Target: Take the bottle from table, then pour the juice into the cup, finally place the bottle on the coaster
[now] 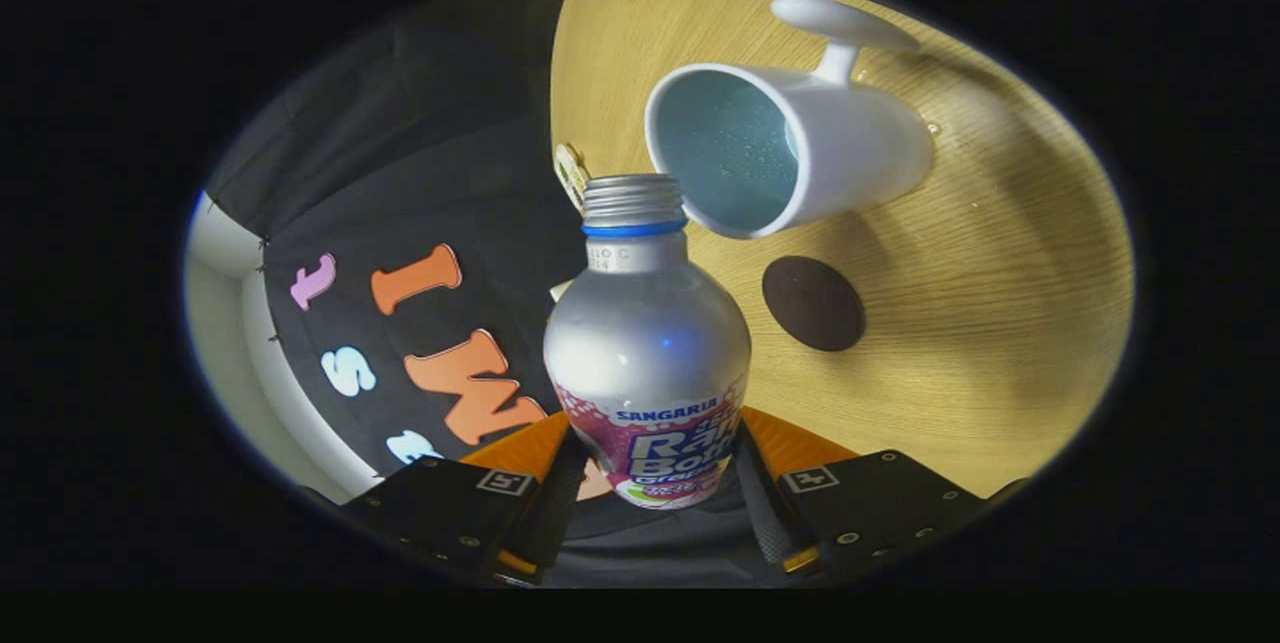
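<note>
Between clamped jaws, silver uncapped bottle (pixel 647 353) tilts toward cup (pixel 790 148).

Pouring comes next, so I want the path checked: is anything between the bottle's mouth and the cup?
Nothing visible does. The tongs are shut on the bottle, whose open mouth sits just short of the cup rim. The coaster lies on the table beside that line, not in it.

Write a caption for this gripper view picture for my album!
Gripper shut on silver metal bottle, tipped toward white ceramic cup, round dark coaster nearby on wooden table.
</note>
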### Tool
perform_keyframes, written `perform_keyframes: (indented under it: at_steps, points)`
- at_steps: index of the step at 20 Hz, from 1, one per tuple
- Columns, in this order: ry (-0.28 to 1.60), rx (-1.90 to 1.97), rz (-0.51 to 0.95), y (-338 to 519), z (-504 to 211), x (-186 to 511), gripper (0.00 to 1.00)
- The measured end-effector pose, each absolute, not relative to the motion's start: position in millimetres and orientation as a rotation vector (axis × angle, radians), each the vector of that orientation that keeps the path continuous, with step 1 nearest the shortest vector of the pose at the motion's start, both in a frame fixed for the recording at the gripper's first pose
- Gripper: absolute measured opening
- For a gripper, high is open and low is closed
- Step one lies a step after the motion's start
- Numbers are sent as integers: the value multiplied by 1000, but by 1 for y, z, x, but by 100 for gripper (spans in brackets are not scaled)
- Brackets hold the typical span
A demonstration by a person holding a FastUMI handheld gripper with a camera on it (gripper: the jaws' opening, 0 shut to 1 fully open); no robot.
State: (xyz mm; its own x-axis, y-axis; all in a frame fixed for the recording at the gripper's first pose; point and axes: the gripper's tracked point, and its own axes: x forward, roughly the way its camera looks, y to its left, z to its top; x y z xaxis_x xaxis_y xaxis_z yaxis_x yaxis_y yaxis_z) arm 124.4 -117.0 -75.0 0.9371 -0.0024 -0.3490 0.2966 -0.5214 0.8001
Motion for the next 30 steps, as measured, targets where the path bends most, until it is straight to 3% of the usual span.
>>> perform_keyframes:
  at_steps: [30]
  points:
    - [185,2230,-353,-122,-60,135,75]
